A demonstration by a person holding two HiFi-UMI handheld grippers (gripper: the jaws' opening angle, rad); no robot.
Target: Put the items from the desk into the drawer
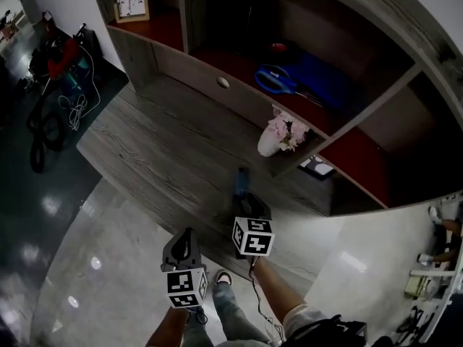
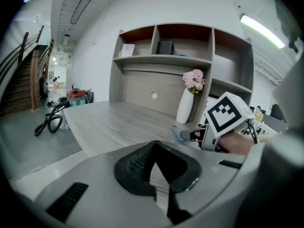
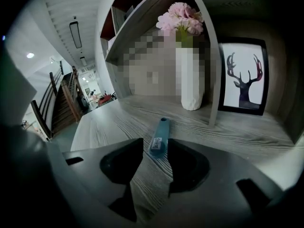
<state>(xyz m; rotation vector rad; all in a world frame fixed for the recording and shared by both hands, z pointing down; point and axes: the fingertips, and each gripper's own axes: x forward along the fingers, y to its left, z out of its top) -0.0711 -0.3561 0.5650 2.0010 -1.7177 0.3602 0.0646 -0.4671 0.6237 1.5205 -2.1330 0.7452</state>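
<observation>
A slim blue item (image 3: 159, 136) lies on the grey wood desk (image 1: 159, 143), pointing toward the white vase of pink flowers (image 1: 278, 136). My right gripper (image 3: 156, 146) is open low over the desk, and the item's near end sits between its jaws. In the head view the right gripper (image 1: 244, 199) is just behind the blue item (image 1: 241, 180). My left gripper (image 1: 184, 237) hovers off the desk's front edge, shut and empty. The drawer front with its round knob (image 1: 223, 82) sits under the shelves and looks closed.
Blue scissors (image 1: 278, 79) lie on a shelf above the drawer. A framed deer picture (image 3: 242, 77) stands in the compartment beside the vase. Cables and a red machine (image 1: 61, 56) lie on the floor at the left. The shelf divider (image 3: 211, 65) rises close to the vase.
</observation>
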